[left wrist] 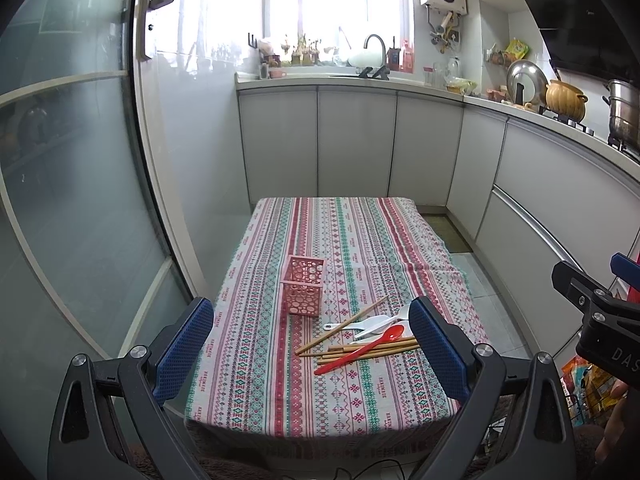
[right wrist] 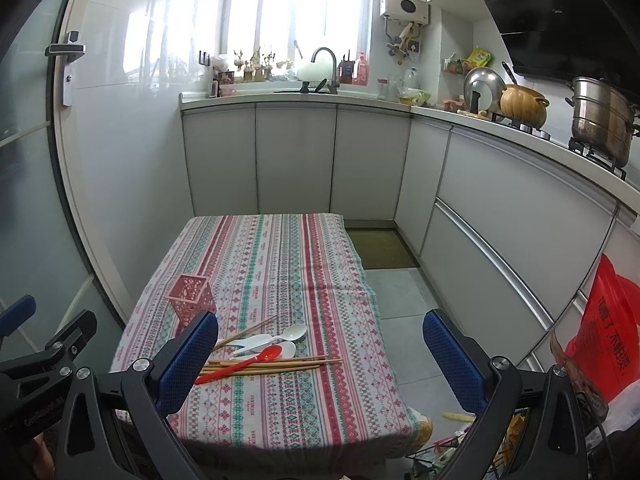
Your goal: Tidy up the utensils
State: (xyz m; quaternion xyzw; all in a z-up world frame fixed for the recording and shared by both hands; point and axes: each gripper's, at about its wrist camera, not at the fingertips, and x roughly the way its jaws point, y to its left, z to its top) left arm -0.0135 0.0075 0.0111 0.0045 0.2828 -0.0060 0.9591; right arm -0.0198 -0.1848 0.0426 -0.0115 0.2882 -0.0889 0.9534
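Observation:
A pink perforated square holder (left wrist: pixel 303 290) (right wrist: pixel 191 298) stands upright on the patterned tablecloth (left wrist: pixel 280 392) (right wrist: pixel 280 400). To its right lies a loose pile: a red spoon (left wrist: pixel 360 348) (right wrist: pixel 244 364), white spoons (left wrist: pixel 370 325) (right wrist: pixel 272 340) and several bamboo chopsticks (left wrist: pixel 340 326) (right wrist: pixel 276 365). My left gripper (left wrist: pixel 312 346) is open, held above the table's near edge with the pile by its right finger. My right gripper (right wrist: pixel 320 360) is open too, nothing between its blue pads (right wrist: pixel 454 360), with the pile beside its left finger.
White kitchen cabinets (left wrist: pixel 356 144) line the far and right sides, with a sink and tap (right wrist: pixel 325 65) and pots on a stove (right wrist: pixel 600 116). A glass door (left wrist: pixel 72 160) stands at the left. A red bag (right wrist: pixel 608 336) and a wire basket sit on the floor at right.

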